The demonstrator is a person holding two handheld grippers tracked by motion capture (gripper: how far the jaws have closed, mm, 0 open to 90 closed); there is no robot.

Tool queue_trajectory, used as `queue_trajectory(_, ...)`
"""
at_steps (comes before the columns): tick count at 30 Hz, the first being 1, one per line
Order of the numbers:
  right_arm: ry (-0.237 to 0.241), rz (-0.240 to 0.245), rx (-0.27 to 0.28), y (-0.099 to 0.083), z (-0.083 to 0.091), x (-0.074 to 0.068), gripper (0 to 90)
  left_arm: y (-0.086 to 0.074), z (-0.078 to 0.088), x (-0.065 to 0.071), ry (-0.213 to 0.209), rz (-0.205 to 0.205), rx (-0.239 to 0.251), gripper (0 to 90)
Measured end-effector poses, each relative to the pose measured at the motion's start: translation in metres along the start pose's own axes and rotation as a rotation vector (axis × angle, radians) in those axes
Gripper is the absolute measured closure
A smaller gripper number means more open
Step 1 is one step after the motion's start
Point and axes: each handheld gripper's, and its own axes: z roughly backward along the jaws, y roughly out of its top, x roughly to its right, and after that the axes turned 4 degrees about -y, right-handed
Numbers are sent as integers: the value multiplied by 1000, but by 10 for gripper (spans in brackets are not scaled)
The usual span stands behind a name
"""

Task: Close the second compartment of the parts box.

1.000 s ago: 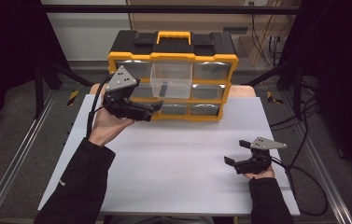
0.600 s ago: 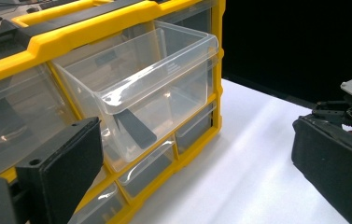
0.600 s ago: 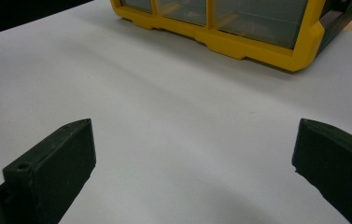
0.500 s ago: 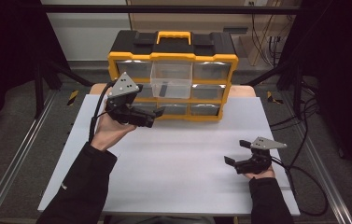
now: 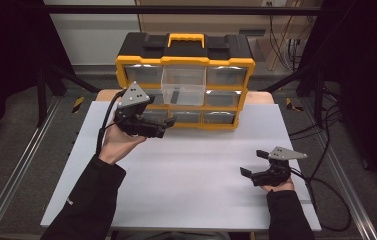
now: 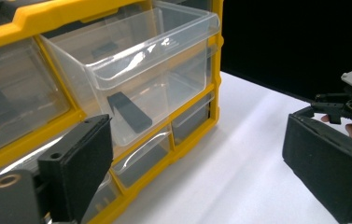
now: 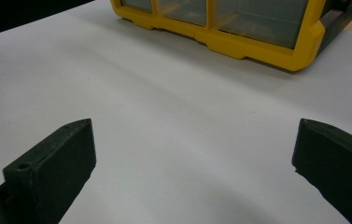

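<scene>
The left hand-held gripper (image 5: 168, 122) hung wide, just closing on nothing, near the pulled-out clear plastic drawer (image 5: 183, 86) in the far yellow organiser (image 5: 185, 61); best squared up first. The right hand-held gripper (image 5: 252, 163) gaped empty.

White table (image 5: 186, 180); cables (image 5: 326, 130) right, perhaps floor-level.

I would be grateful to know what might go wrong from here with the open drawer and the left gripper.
The drawer juts far out of the organizer; a careless push might jam or tip it. The left gripper, jaws open and just narrowing with nothing between them, could bump the lower drawers. The small black part inside may slide.
</scene>
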Motion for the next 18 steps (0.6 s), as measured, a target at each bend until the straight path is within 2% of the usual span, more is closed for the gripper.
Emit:
queue_trajectory(3,-1,-2,2,0,1,0,3,-2,-1,0,-9,10,0,158)
queue_trajectory(5,-1,0,1,0,0,0,3,-4,-2,1,-7,2,-14,180)
queue_trajectory(11,-1,1,0,0,1,0,3,-6,-2,0,-18,19,-5,276)
queue_trajectory(18,2,2,-2,0,0,0,3,-7,-7,3,-24,6,-44,375)
